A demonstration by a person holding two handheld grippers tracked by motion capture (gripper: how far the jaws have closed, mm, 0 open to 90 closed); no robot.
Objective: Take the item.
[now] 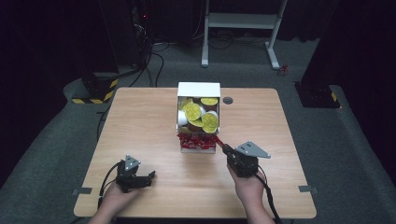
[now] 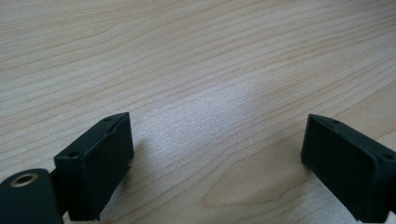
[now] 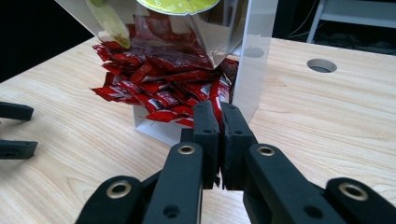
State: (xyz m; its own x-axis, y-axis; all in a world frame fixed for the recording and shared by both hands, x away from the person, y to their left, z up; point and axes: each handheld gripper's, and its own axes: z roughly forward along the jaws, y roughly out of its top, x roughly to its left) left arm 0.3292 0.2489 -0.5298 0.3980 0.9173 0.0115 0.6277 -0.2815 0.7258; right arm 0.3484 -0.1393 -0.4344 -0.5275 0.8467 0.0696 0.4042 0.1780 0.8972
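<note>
Red shiny packets (image 3: 163,88) fill the near, low part of a white box (image 1: 198,88) that stands in the middle of the table (image 1: 140,121). They look crinkly and flat, and they spill a little over the low front edge. Behind them, in the far part of the box, sit round cups with yellow lids (image 1: 192,111). The box walls are thin and smooth, and the side wall in the right gripper view looks see-through.

The right gripper (image 3: 219,119) is black and hard, with round metal pins on its arms. Its jaws are pressed together on one red packet (image 3: 215,95) at the right front corner of the box. A grey three-cornered plate (image 1: 252,150) sits on top of it, and a hand (image 1: 250,186) holds it from below.

The left gripper (image 2: 215,158) lies low at the near left of the table, well apart from the box. Its two blocky black jaws stand wide apart with bare wood between them. A hand (image 1: 116,198) holds it too.

The table is pale wood with fine wavy lines. A small round hole (image 1: 228,100) is in it, just right of the box. The floor (image 1: 60,149) is grey carpet. Far off stands a white frame (image 1: 243,28), with black cables (image 1: 154,60) on the floor, and the room behind is dark.
</note>
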